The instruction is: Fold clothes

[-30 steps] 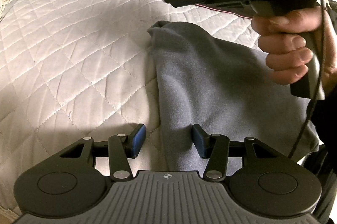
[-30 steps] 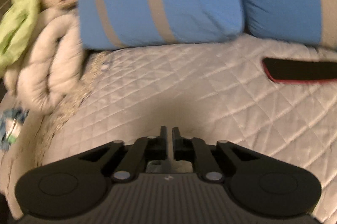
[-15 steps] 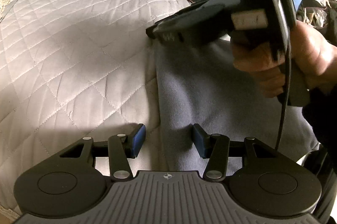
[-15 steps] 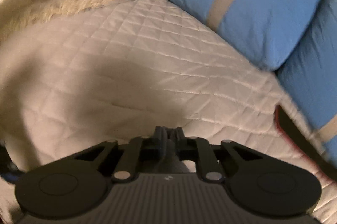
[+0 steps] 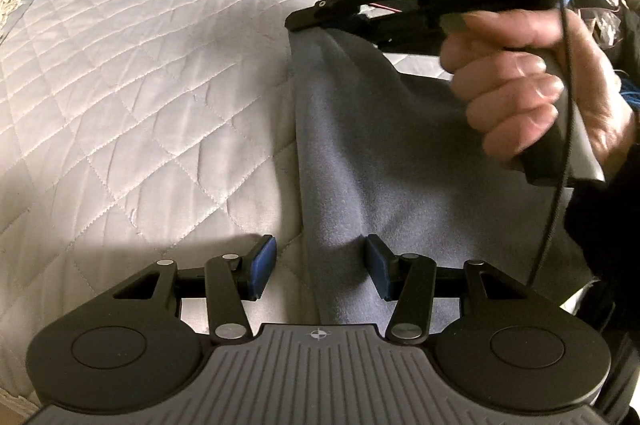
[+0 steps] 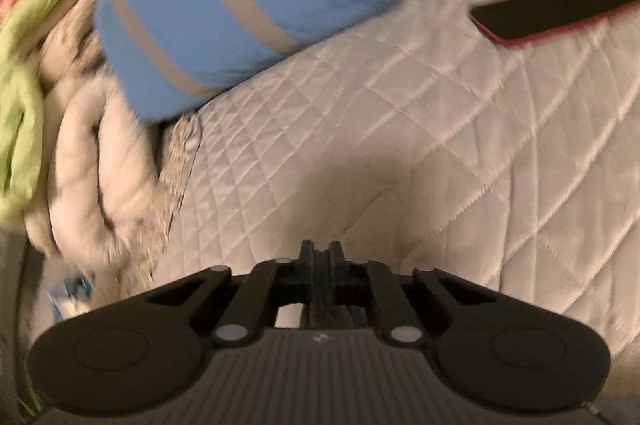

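A grey cloth (image 5: 400,161) lies on the white quilted bed (image 5: 140,85) at the right of the left wrist view. My left gripper (image 5: 320,265) is open, its blue pads (image 5: 262,261) straddling the cloth's near left edge. My right gripper (image 5: 304,23), held by a hand, is shut on the cloth's far corner and lifts it off the bed. In the right wrist view the right gripper (image 6: 321,261) is shut with a dark fold of the grey cloth (image 6: 322,295) between its pads.
Blue pillows with grey stripes (image 6: 240,5) lie at the head of the bed. A black and red flat object (image 6: 560,13) rests on the quilt. A pile of cream and green fabric (image 6: 60,125) sits beside the bed's left edge.
The right gripper dropped to the cloth's far corner, shut on it, and has raised it. The left gripper has stayed open in place.
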The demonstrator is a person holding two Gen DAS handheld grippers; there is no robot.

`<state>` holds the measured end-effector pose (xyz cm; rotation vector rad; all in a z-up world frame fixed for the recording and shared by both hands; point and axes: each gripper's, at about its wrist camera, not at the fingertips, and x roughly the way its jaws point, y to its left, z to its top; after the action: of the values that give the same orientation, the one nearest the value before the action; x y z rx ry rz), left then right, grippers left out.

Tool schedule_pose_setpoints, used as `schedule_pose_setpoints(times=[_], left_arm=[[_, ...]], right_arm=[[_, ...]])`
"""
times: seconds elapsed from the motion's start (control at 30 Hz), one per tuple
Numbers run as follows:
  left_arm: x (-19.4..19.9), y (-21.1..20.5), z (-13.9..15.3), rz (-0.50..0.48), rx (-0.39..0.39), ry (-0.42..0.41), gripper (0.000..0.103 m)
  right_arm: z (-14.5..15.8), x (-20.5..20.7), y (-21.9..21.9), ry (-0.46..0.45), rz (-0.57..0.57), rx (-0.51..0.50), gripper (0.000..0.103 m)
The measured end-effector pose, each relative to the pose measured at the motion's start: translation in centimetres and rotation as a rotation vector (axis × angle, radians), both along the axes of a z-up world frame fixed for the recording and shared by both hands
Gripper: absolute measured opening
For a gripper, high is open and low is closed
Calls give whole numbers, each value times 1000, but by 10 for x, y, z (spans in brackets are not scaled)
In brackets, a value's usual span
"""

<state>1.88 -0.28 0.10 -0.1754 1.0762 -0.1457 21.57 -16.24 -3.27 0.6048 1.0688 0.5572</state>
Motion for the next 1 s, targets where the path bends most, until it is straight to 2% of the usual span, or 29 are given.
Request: schedule_pose_setpoints(times=[0.1,0.2,0.27,0.3,0.33,0.4,0.53,0.6,0.63,0.67,0.7,0.73,0.83,1.0], left_arm=[[0,0,0,-2,0,0,48],[-4,1,1,-1,-9,2,48],[-5,0,2,-1,-10,3,48],[-5,0,2,0,-11,3,48],[-5,0,2,0,-11,4,48],[-5,0,2,1,-11,5,48],[-4,1,2,2,-15,7,48],[-4,1,2,1,-13,7,48],[-3,1,2,1,-12,7,48],[-3,2,2,1,-13,7,48],[-3,2,2,2,-14,6,48],[-3,2,1,2,-15,6,48],[-4,0,1,1,-9,2,48],[2,-1,0,0,-6,3,48]], right_arm=[[-5,5,-2,12,-61,16,1],[-3,11,-1,6,-60,2,3],[5,8,3,-38,-8,-27,6],[9,6,4,-59,23,-41,22],[13,5,4,-80,55,-52,48],[20,1,6,-123,128,-72,64],[24,-6,14,-168,306,-129,67],[21,-8,19,-182,368,-185,67],[18,-8,21,-179,377,-213,61],[13,-8,23,-164,376,-231,47],[9,-6,22,-147,365,-227,22],[5,-5,19,-131,341,-206,16],[-7,-3,8,-78,244,-123,11],[-28,6,-13,54,56,17,8]])
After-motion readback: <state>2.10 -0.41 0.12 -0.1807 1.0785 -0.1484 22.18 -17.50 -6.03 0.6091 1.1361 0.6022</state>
